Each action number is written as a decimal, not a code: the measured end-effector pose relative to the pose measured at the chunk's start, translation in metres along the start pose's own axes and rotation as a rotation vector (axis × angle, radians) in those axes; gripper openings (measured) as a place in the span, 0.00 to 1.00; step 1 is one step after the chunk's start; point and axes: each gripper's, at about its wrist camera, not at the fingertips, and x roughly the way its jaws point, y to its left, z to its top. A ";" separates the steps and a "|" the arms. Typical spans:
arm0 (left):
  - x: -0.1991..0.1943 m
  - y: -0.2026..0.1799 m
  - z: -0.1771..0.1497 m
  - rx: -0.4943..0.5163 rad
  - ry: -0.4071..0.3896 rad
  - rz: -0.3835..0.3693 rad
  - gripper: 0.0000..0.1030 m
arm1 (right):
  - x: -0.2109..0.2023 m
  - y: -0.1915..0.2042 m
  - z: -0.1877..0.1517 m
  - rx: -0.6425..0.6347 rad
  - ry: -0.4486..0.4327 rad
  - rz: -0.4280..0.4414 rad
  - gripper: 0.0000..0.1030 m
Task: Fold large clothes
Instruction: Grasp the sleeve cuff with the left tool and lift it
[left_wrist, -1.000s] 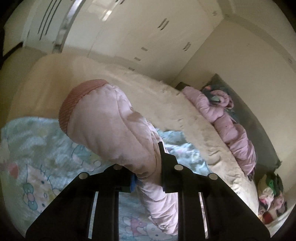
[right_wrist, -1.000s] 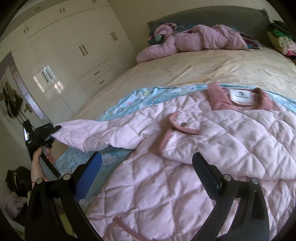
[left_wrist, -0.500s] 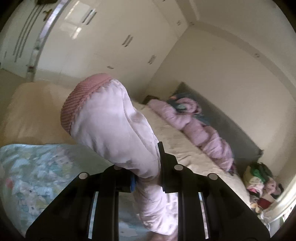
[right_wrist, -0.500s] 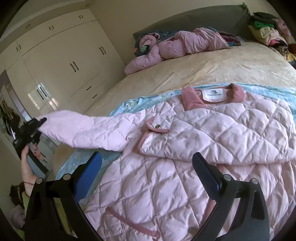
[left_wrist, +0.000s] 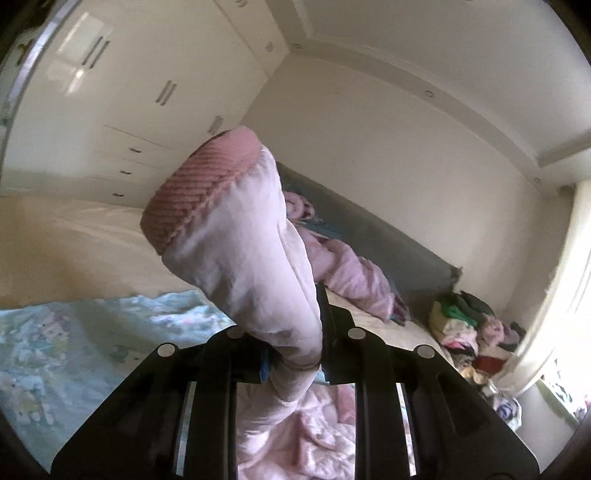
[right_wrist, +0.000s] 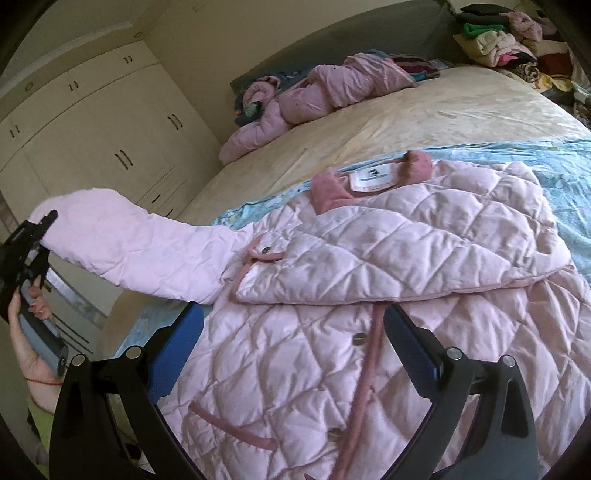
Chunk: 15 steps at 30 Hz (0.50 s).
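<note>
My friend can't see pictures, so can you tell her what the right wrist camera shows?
A pink quilted coat lies on a bed, and the left gripper holds its sleeve stretched out to the side, off the bed. The right gripper hovers open over the coat's buttoned front. More pink clothes are heaped by the headboard.

The left gripper (left_wrist: 293, 354) is clamped tight around a pink sleeve (left_wrist: 255, 258), raised and held out to the side by a bare hand (right_wrist: 27, 332) (fingers wrapped around the handle). The right gripper (right_wrist: 293, 347) hovers low with its jaws spread wide, holding nothing.
</note>
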 end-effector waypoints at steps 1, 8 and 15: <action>0.002 -0.006 -0.004 0.001 0.015 -0.027 0.11 | -0.002 -0.004 0.000 0.005 -0.003 -0.008 0.95; 0.019 -0.043 -0.032 0.038 0.088 -0.152 0.12 | -0.014 -0.031 0.000 0.045 -0.026 -0.051 0.95; 0.037 -0.074 -0.071 0.062 0.229 -0.319 0.12 | -0.027 -0.052 0.000 0.073 -0.054 -0.102 0.95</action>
